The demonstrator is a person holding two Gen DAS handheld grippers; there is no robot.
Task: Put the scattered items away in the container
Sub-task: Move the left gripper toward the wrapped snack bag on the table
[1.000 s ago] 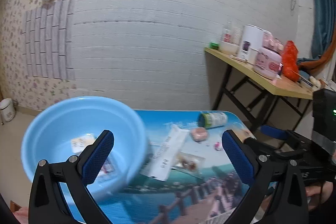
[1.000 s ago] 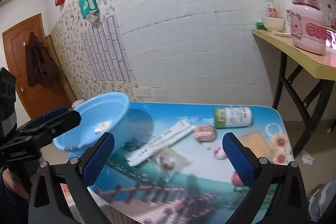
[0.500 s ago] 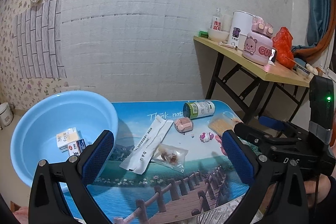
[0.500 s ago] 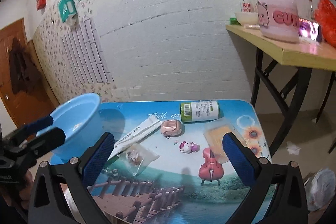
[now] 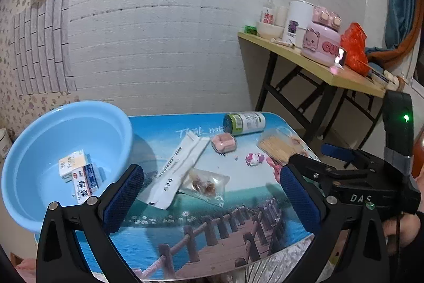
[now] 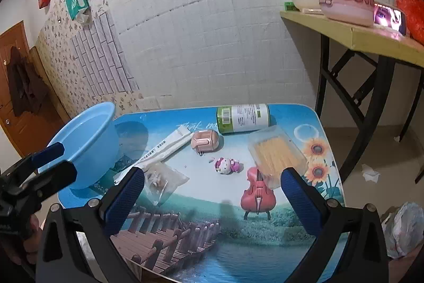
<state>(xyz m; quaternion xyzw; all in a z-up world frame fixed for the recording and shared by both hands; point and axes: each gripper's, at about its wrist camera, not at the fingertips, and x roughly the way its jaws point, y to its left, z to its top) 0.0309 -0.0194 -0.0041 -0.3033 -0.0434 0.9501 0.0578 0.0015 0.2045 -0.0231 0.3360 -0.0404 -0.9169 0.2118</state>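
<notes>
A light blue basin (image 5: 34, 145) stands at the table's left end, with two small boxes (image 5: 79, 171) inside; it also shows in the right wrist view (image 6: 87, 145). On the table lie a white sachet (image 5: 180, 166), a clear snack bag (image 5: 206, 184), a pink case (image 5: 224, 143), a green-and-white bottle (image 5: 243, 122) on its side, a small pink toy (image 5: 254, 158) and a clear box of sticks (image 6: 275, 153). My left gripper (image 5: 212, 200) is open and empty above the table's front. My right gripper (image 6: 212, 200) is open and empty, further right.
The low table (image 6: 238, 243) has a printed scenic top and stands against a white tiled wall. A yellow side table (image 5: 318, 68) at the right carries a pink pot, a bowl and bottles. Crumpled rubbish (image 6: 402, 227) lies on the floor at the right.
Both grippers have drawn back and swung right from the basin, so more of the table shows. Both stay open and empty. No item has moved.
</notes>
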